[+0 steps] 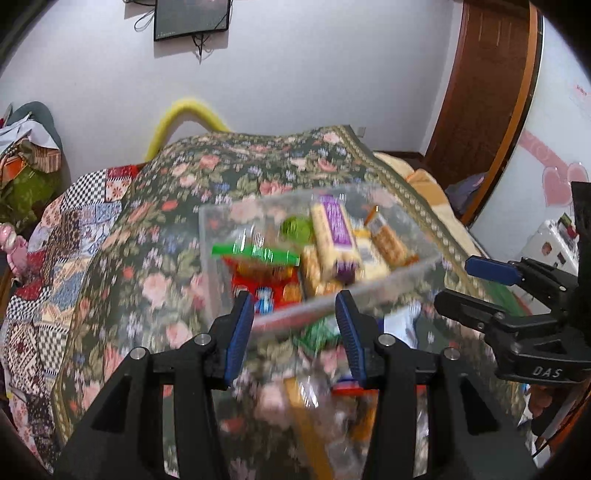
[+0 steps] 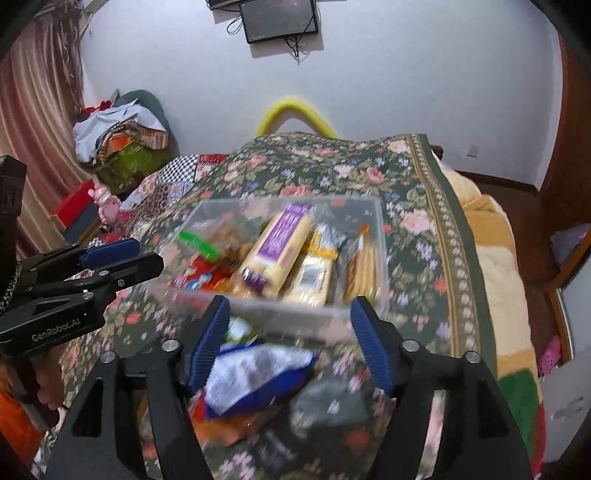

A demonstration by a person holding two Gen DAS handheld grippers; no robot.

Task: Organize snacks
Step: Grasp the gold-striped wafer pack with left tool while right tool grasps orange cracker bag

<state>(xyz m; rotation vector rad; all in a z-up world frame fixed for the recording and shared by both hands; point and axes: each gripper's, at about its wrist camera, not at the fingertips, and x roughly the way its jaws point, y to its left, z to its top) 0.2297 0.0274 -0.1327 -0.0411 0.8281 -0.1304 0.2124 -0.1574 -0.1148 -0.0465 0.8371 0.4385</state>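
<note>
A clear plastic box (image 2: 280, 266) sits on the flowered bedspread (image 2: 406, 184) of a bed, and most of the snacks are inside it. In the box a long pale cracker pack with a purple label (image 2: 280, 247) lies slanted across the middle, on top of other yellow packs (image 2: 314, 277). A sleeve of brown biscuits (image 2: 364, 269) lies along the box's right wall, and a red packet (image 2: 199, 277) with a green strip (image 2: 195, 242) above it fills the left part. More snacks lie loose on the bedspread on the near side of the box: a blue and white bag (image 2: 255, 376) just under the right tongs (image 2: 291, 343), with an orange wrapper (image 2: 229, 428) below it, both blurred. The right tongs are spread wide with nothing between the fingers, hovering just short of the box's near wall. The left tongs (image 1: 295, 332) are also spread, empty, at the box's (image 1: 317, 254) near edge. In the left wrist view the right tongs (image 1: 476, 284) show at the right side, beside the box. A yellow foam tube (image 2: 295, 110) arches behind the bed, and a dark screen (image 2: 280, 18) hangs on the white wall.
</note>
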